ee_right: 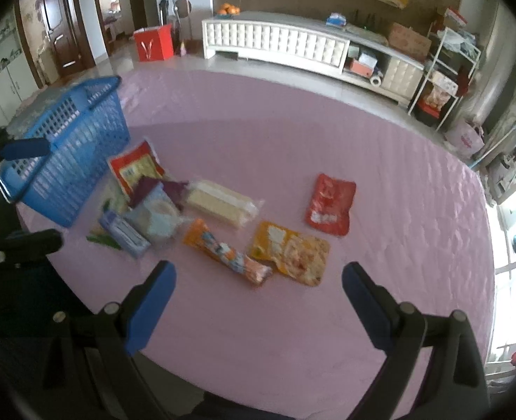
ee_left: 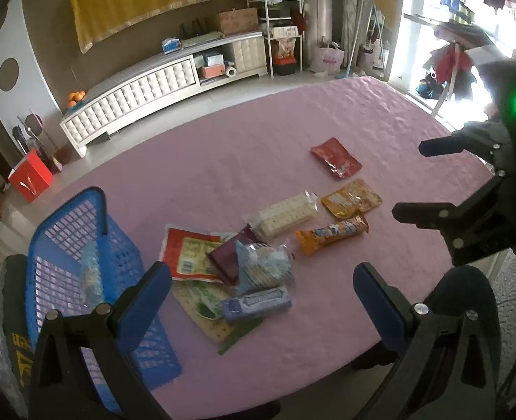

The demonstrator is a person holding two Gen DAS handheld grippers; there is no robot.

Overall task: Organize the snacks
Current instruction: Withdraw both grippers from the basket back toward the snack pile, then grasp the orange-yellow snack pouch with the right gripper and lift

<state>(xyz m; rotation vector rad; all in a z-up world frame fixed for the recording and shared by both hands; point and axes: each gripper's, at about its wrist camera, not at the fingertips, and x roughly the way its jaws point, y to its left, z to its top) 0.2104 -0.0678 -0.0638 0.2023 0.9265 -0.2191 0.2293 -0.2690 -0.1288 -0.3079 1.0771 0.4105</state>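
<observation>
Several snack packs lie on the pink table (ee_left: 222, 161): a red pouch (ee_left: 335, 156) (ee_right: 330, 203), a yellow pouch (ee_left: 350, 198) (ee_right: 291, 252), an orange stick pack (ee_left: 331, 235) (ee_right: 226, 252), a white wafer pack (ee_left: 286, 214) (ee_right: 221, 202), and a pile with a red-and-white pack (ee_left: 187, 252), a purple pack (ee_left: 228, 259) and a blue box (ee_left: 256, 303) (ee_right: 124, 233). A blue basket (ee_left: 82, 245) (ee_right: 72, 147) stands at the left with one pale packet inside (ee_left: 91, 276). My left gripper (ee_left: 261, 297) is open above the pile. My right gripper (ee_right: 258, 290) (ee_left: 412, 178) is open above the near table edge, empty.
A white low cabinet (ee_left: 135, 98) (ee_right: 275, 42) stands beyond the table. A red box (ee_left: 30, 178) (ee_right: 152, 42) sits on the floor. A white rack (ee_left: 282, 24) and a bright window (ee_left: 468, 35) are at the right.
</observation>
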